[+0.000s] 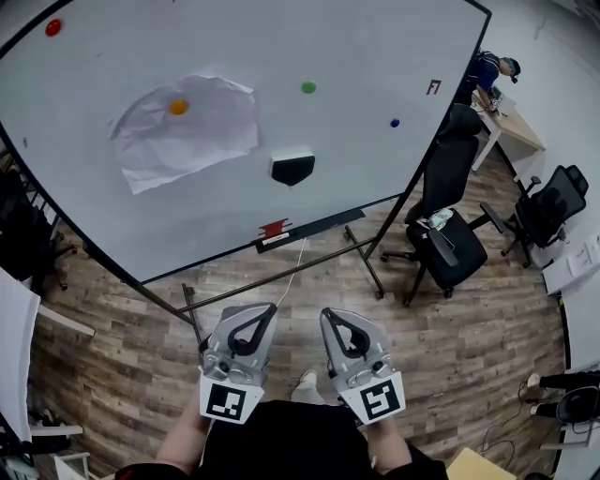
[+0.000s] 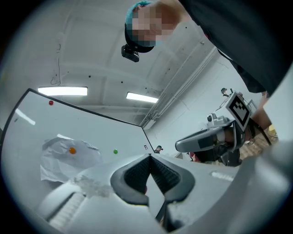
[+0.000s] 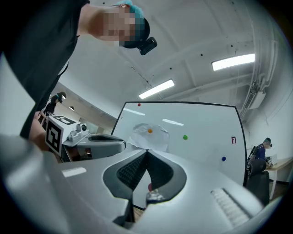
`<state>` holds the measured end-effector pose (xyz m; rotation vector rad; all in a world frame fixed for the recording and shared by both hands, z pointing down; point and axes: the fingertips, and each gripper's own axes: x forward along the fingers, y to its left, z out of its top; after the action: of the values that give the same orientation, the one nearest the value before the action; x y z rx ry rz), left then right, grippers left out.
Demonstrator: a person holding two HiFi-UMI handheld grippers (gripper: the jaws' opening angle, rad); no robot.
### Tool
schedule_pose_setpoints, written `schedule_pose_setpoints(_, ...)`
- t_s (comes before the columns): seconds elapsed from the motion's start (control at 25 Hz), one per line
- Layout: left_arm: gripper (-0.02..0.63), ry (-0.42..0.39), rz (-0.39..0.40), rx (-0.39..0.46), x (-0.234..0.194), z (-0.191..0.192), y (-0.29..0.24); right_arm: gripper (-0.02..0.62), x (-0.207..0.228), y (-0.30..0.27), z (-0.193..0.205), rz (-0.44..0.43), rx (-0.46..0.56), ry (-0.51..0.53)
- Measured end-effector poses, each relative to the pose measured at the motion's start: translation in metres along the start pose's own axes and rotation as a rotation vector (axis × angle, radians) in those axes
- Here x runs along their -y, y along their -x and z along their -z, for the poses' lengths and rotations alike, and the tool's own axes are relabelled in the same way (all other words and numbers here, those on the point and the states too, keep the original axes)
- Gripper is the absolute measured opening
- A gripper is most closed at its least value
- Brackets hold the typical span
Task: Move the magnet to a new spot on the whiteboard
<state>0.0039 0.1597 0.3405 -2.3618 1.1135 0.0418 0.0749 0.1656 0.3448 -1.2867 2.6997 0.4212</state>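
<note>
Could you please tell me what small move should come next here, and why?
Probably carry the right gripper forward toward the green magnet: both it and the left gripper are shut, empty and well short of the whiteboard, and that magnet sits on bare board.

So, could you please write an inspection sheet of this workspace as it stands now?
Surface: whiteboard on a stand, over wood floor.
Job's things: red magnet, orange magnet on crumpled paper, green magnet, blue magnet.
Clutter: eraser on the board; red item on the tray.
Grippers: left gripper and right gripper shut, empty, short of the board.
Cables: thin white cord below the tray.
Surroundings: office chairs, a person at a desk.
</note>
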Motion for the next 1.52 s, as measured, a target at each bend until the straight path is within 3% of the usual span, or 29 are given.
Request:
schedule_pose_setpoints(0.36, -0.005, -0.014, -0.069, -0.011, 0.016, 0.002, -0.064, 0.002, 0.067, 0.007, 0.014, -0.037, -0.002, 0.011)
schedule_pose_setpoints(0.6, -0.005, -0.010, -0.094, -0.046, 0.016, 0.014, -0.078, 0.002, 0.091, -0.001, 0.023, -0.040, 0.007, -0.007)
schedule_pose_setpoints(1.2, -0.005, -0.002, -0.103, -0.006, -0.059, 0.056, -0.164, 0.002, 0.160, -0.088, 0.046, 0.000, -0.031, 0.048)
schedule_pose_setpoints(1.52, -0.005, 0.047, -0.092, 0.010, -0.098, 0.090, -0.198, 0.002, 0.182, -0.145, 0.057, 0.035, -0.035, 0.077)
